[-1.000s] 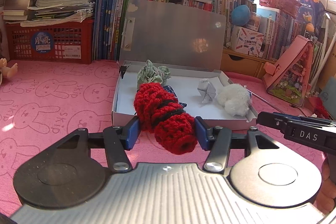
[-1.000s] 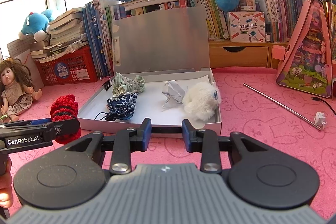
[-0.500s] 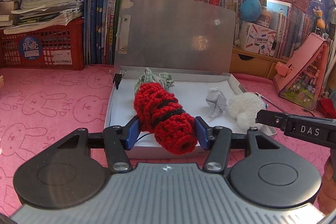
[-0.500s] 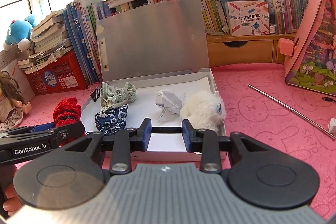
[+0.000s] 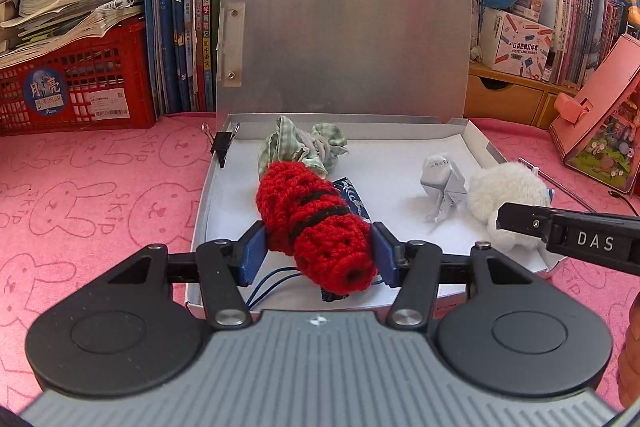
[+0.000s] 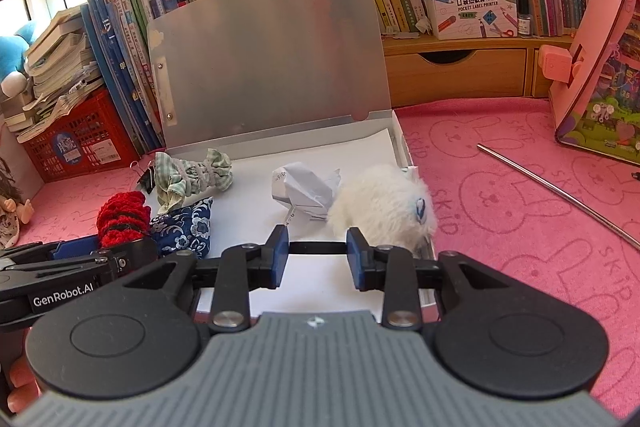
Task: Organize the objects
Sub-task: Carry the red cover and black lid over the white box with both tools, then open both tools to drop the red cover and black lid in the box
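My left gripper (image 5: 316, 247) is shut on a red crochet roll with black stripes (image 5: 316, 223) and holds it over the front left of an open white box (image 5: 200, 199). The roll also shows in the right wrist view (image 6: 120, 219). In the box lie a green checked cloth bundle (image 5: 304, 143), a blue patterned pouch (image 6: 184, 227), a folded paper figure (image 6: 304, 191) and a white fluffy toy (image 6: 384, 207). My right gripper (image 6: 316, 259) is open and empty over the box's front edge, just in front of the fluffy toy.
The box's grey lid (image 5: 344, 47) stands upright at the back. A black binder clip (image 5: 222, 143) sits on the box's left rear corner. A red crate (image 5: 72, 87), books and a pink toy house (image 6: 600, 67) line the back. A metal rod (image 6: 552, 187) lies on the pink mat at right.
Both grippers have moved forward toward the box. The red roll now hangs over the box's interior instead of in front of its edge.
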